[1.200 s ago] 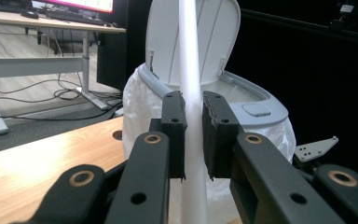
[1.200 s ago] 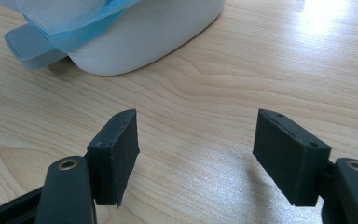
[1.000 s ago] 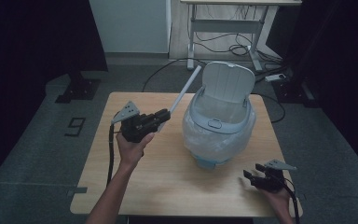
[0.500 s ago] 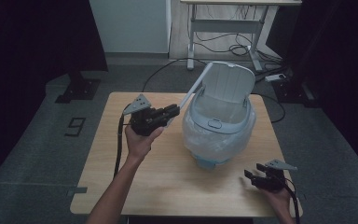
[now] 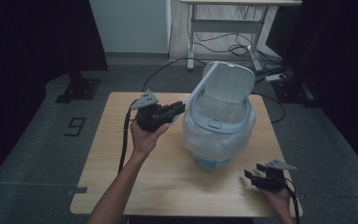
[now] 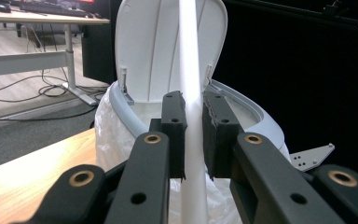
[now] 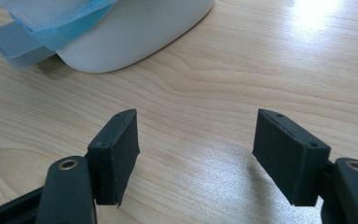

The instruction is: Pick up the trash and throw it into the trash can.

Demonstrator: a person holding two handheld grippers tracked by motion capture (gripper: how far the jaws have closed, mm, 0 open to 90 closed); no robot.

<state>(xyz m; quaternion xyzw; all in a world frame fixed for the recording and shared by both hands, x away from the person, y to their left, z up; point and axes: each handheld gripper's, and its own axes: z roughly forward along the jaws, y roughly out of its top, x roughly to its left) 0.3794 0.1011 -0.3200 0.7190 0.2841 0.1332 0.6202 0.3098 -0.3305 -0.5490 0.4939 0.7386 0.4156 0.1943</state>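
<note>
The left gripper (image 6: 193, 135) has its fingers (image 6: 175, 133) pressed narrow on a long white strip (image 6: 191, 70), clamping its flat sides so it cannot twist while it is steered. The strip's long axis runs away from the fingers, up and toward the open pedal bin (image 5: 219, 126); in the high view it slants from the left gripper (image 5: 179, 108) to the raised lid (image 5: 227, 84), its far end at the lid's edge. That angle suggests it is being fed into the bag-lined opening. The bin stands mid-counter (image 5: 168, 177), its plastic liner (image 5: 214, 140) folded over the rim. Well apart, near the counter's front right corner, the right gripper (image 5: 256, 176) rests low with fingers (image 7: 116, 149) spread wide on nothing, apparently waiting, facing the bin's foot pedal (image 7: 16, 44).
</note>
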